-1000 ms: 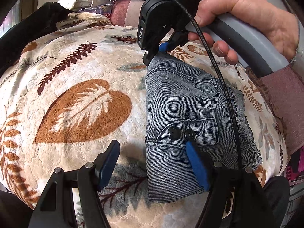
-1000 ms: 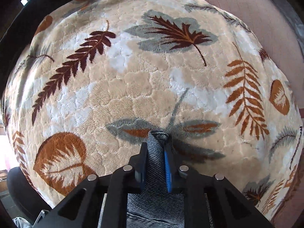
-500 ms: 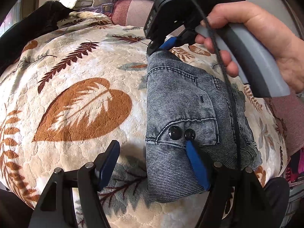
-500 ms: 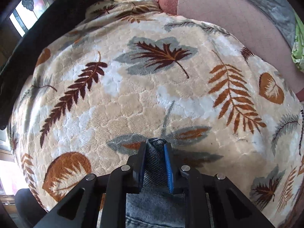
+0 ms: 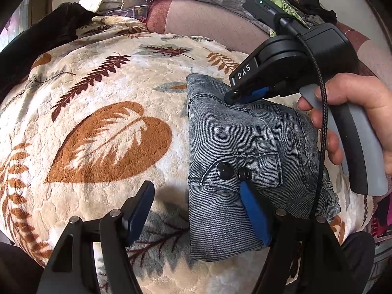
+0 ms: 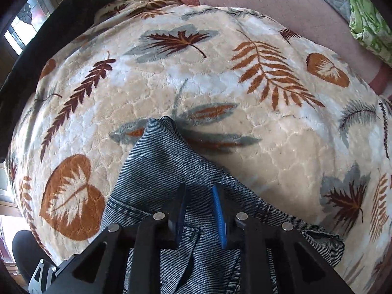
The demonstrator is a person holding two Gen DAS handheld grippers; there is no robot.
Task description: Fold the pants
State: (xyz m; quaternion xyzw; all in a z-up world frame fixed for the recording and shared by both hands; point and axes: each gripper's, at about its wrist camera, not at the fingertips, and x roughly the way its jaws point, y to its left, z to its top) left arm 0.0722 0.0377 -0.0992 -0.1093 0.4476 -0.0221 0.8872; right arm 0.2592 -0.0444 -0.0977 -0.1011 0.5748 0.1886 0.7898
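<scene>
The pants [image 5: 235,161] lie folded into a thick, roughly rectangular bundle of gray-blue washed denim on the blanket [image 5: 103,132], finely ribbed, with stitched seams and two black buttons [image 5: 232,171] on the upper face. Their long straight folded edge runs away from the left gripper [image 5: 196,210], just inside its right-hand finger.

The left gripper stands wide open. Its blue right pad [image 5: 254,215] rests on the near part of the bundle, just this side of the buttons, while its dark left pad hangs over bare blanket, apart from the denim.

At the far end of the bundle sits the right gripper [image 6: 199,210], held in the person's right hand [image 5: 352,112] by a gray handle. Its fingers are parted a little with the denim lying under and between them; whether the pads actually pinch the cloth I cannot tell. Ahead of those fingers a pointed corner of the pants [image 6: 159,125] lifts into a soft peak, and the waist edge trails off to the gripper's right, slightly rumpled.

The blanket is plush and cream, quilted into pebbly cells and printed with rust, maroon and gray leaves. Left of both grippers it spreads broad and bare to a rounded edge, and beyond the right gripper's tips it runs free to a pinkish cushion [image 6: 269,7]. A dark cloth [image 5: 61,24] borders the far left side.
</scene>
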